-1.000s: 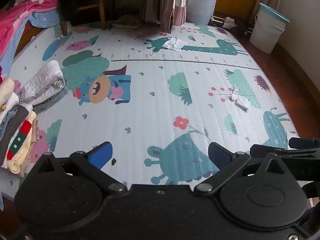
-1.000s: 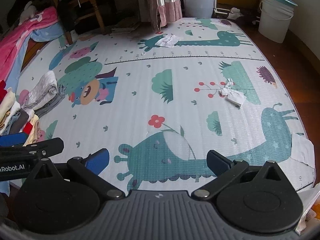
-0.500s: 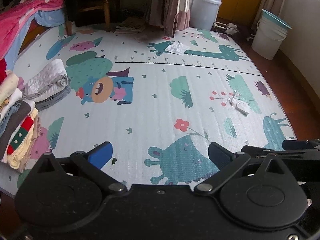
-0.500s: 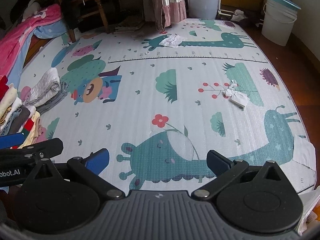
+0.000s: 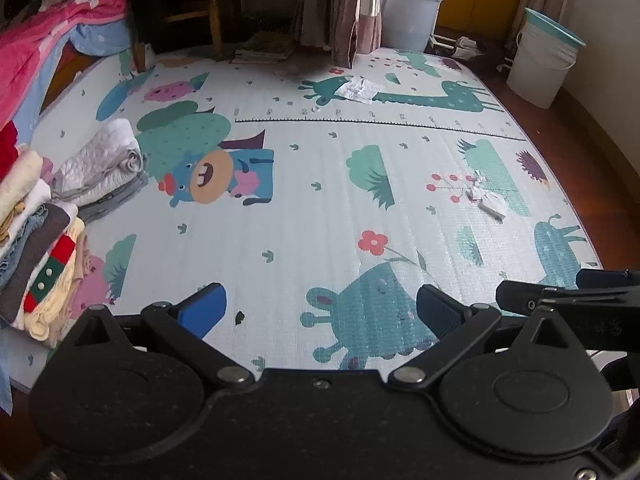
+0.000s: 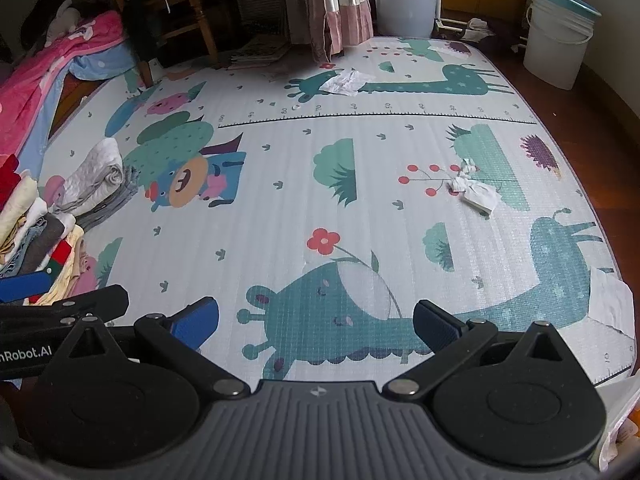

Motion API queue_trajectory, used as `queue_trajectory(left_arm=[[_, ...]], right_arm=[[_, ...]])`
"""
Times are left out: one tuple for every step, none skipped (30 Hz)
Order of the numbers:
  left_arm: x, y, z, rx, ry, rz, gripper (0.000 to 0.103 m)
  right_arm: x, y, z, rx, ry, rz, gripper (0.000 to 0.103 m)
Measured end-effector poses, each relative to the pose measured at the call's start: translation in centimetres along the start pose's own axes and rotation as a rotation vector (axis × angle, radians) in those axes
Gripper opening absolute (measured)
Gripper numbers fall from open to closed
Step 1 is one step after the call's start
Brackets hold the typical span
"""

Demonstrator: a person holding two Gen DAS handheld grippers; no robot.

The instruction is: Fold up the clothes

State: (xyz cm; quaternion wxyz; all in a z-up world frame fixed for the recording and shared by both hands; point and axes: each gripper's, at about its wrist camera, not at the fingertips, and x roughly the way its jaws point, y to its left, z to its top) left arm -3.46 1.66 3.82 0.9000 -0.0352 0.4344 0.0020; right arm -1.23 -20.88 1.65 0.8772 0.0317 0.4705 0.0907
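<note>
Both views risen slightly, left claw (image 5: 320,308) and right claw (image 6: 316,320) level above mat (image 5: 320,208), spread wide, empty

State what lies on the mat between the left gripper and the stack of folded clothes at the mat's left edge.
Only bare printed play mat lies between the open left gripper and the stack of folded clothes; no object sits there. The left wrist view shows it best.
</note>
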Motion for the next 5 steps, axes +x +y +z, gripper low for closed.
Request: queue_trajectory(left_arm=[[-0.11,0.04,-0.04,-0.003,-0.005,-0.007,0.103],[-0.23,0.09,-0.07,-0.006,-0.010,-0.013,0.103],[-0.31,0.12,-0.07,-0.007,-0.013,-0.019,0.102],[-0.35,0.12,-0.05,-0.008,-0.014,-0.025,0.102],[-0.38,0.12,-0.05,-0.009,-0.017,-0.027,0.102]], right_arm=[[0.00,-0.01,-0.01,0.000,0.001,0.003,0.103],[-0.01,-0.01,-0.02,-0.001,0.002,0.006,0.103],[-0.04,-0.01,-0.03,-0.002,0.002,0.007,0.103],[-0.07,-0.02,-0.04,-0.003,0.003,0.009,0.103],[-0.10,-0.01,-0.05,-0.004,0.003,0.010,0.103]])
